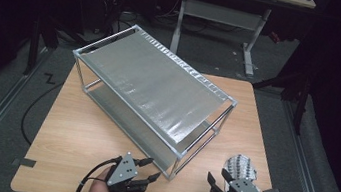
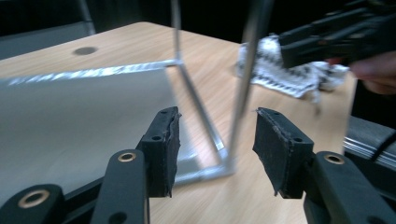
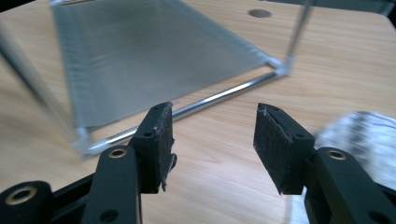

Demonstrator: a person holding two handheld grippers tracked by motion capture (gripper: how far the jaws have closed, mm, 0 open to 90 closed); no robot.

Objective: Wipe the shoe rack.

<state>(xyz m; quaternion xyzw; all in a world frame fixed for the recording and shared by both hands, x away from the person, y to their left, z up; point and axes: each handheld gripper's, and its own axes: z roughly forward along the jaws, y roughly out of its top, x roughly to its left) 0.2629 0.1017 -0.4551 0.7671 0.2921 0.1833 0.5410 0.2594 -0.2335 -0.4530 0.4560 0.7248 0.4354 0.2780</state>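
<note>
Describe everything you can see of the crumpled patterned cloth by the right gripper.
The cloth is a small bunched-up piece of white fabric with a dark repeating print, soft and creased. It lies in a heap on the wooden table, near its front right corner, just beyond the right gripper and right of the metal shelf rack, apart from the rack's frame. The right gripper's jaws stand open beside it; whether they touch it cannot be told.

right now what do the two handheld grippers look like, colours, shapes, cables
Both are black. The left gripper and the right gripper each carry a grey three-cornered plate with small holes on top. A black cable trails from the left one off the table's near edge. In the gripper views each jaw is a chunky black arm with brass-ringed holes, ending in a flat, rough-edged black pad.
</note>
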